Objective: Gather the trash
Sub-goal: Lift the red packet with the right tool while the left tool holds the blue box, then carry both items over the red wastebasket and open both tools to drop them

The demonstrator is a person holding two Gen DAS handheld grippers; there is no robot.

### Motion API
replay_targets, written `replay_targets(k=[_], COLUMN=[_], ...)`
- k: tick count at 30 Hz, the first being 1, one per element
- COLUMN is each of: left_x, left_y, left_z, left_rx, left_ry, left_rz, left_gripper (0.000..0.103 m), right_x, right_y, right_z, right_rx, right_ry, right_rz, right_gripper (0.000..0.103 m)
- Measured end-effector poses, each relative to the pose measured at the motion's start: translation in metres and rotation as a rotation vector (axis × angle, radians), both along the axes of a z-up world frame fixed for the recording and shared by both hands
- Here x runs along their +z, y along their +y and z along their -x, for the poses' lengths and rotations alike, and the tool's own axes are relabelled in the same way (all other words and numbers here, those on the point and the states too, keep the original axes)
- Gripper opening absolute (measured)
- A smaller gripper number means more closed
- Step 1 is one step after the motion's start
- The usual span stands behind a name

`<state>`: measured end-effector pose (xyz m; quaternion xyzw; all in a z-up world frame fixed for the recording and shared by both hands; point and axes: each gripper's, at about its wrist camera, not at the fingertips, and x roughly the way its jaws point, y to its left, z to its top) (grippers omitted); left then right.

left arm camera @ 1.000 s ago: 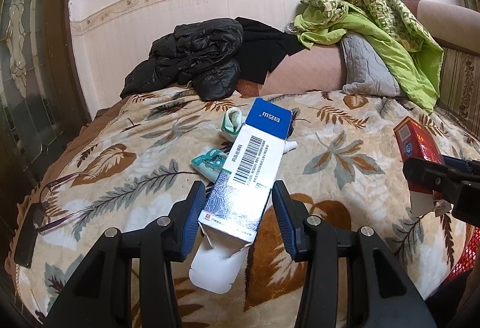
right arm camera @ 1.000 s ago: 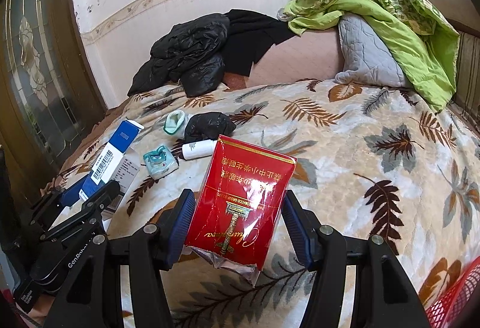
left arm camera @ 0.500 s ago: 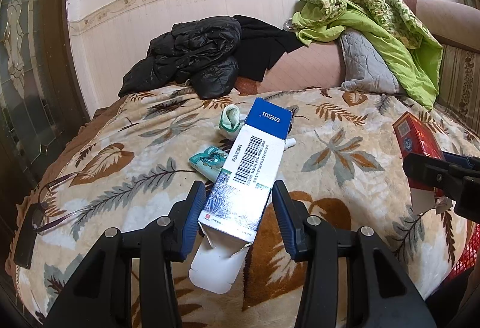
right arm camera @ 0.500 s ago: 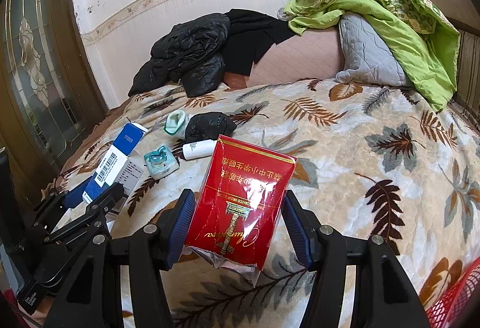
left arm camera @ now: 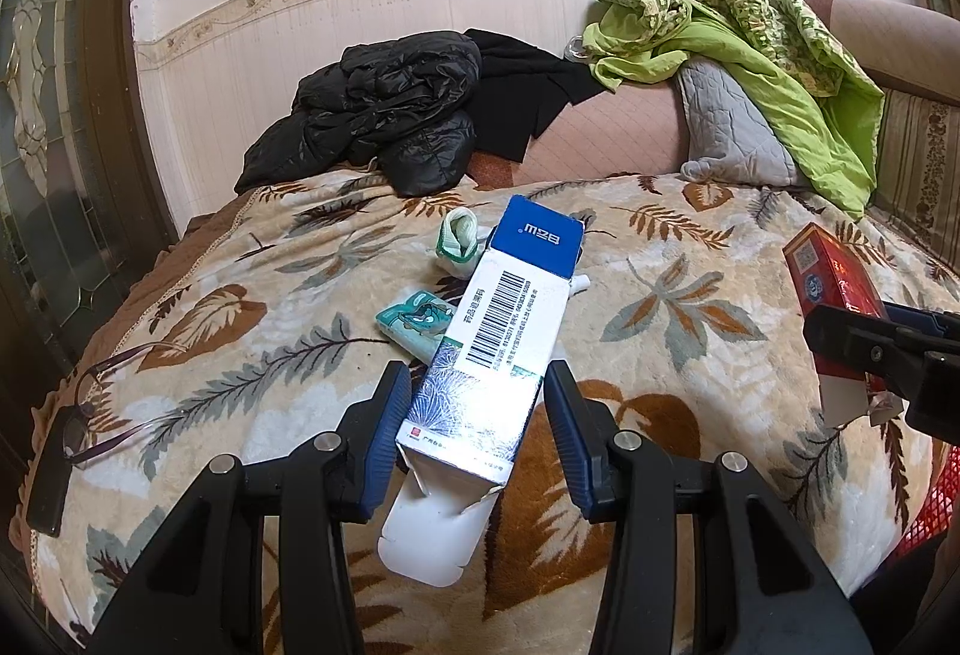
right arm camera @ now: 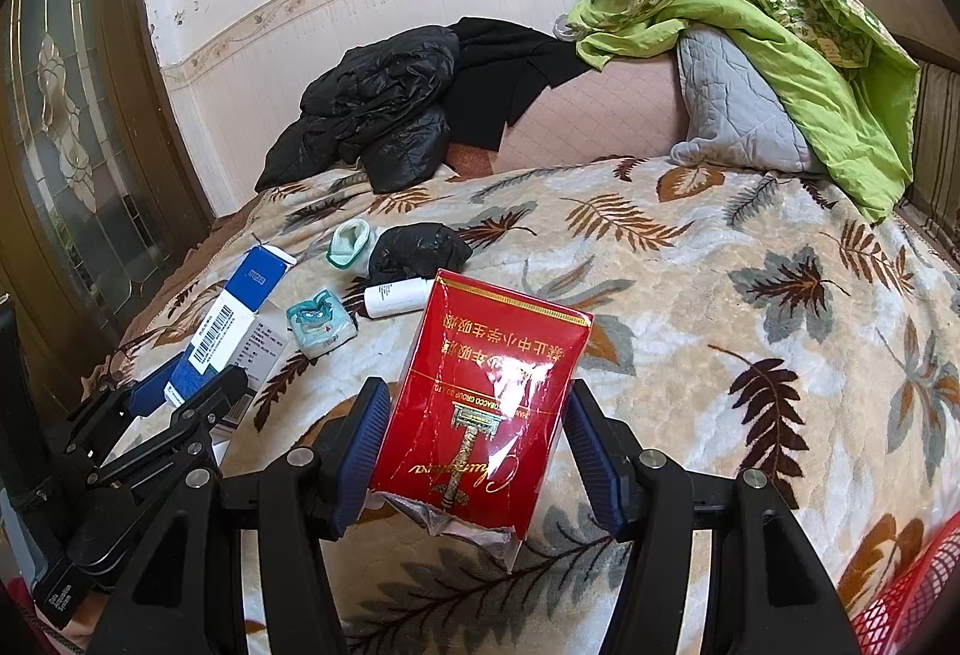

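Left wrist: red basket point(left arm camera: 936, 499) edge-cropped

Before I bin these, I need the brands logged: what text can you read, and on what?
"Chunghwa", gold script, upside down: red cellophane-wrapped cigarette carton.
"TOBACCO GROUP CO. LTD", upside down: same carton.
Barcode, digits blurred: blue-and-white cardboard box.
White logo on the box's blue end: unreadable.
Chinese print on both: too small.

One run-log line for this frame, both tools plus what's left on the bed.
left tool: shut on blue-white carton | right tool: shut on red pack | left on blanket: tissue packet, white bottle, black bag
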<state>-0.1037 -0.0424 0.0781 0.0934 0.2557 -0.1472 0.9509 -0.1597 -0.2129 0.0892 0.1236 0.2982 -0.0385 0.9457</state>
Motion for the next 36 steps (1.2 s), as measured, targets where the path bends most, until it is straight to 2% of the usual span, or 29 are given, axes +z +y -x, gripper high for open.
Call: replay_targets(k=[27, 33, 36], left_x=[-0.002, 0.005, 0.009], left_y=[-0.008, -0.012, -0.023], left_z=[0.005, 0.013, 0.024], left_rx=[-0.016, -0.079, -0.154], left_ry=[-0.003, -0.003, 0.012], left_rz=[-0.001, 0.031, 0.042], left_gripper=[0.045, 0.045, 0.045], right_x=[0.001, 0.008, 0.012], right_y=[-0.002, -0.017, -0.033], right_z=[0.002, 0.016, 0.034], right_rx=[-0.012, -0.044, -0.069], right_ry=[-0.007, -0.015, -0.018], right_rz=[-0.006, -0.056, -0.097], right_gripper=[0.063, 0.063, 0.063])
